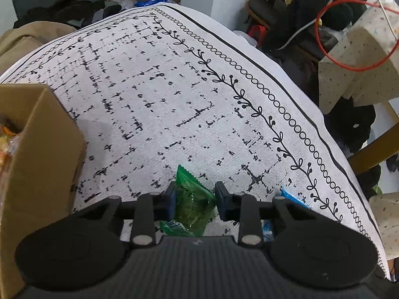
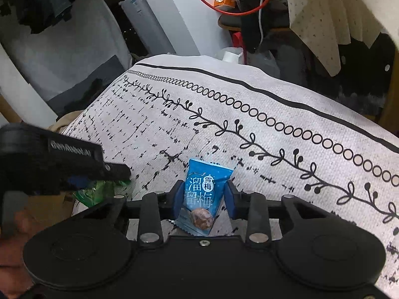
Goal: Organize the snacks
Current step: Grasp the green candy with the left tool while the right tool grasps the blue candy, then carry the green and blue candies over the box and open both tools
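Both grippers, left gripper (image 1: 194, 199) and right gripper (image 2: 204, 199), are built black with blue fingers (image 2: 177, 196), silver pivot screws and round side discs.

Cardboard box (image 1: 37, 149), cut off left.

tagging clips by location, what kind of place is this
Likely a lived-in home room, not a lab: a patterned tablecloth on the table, clothes heaped on a chair behind, and a cardboard box of snacks at the side.
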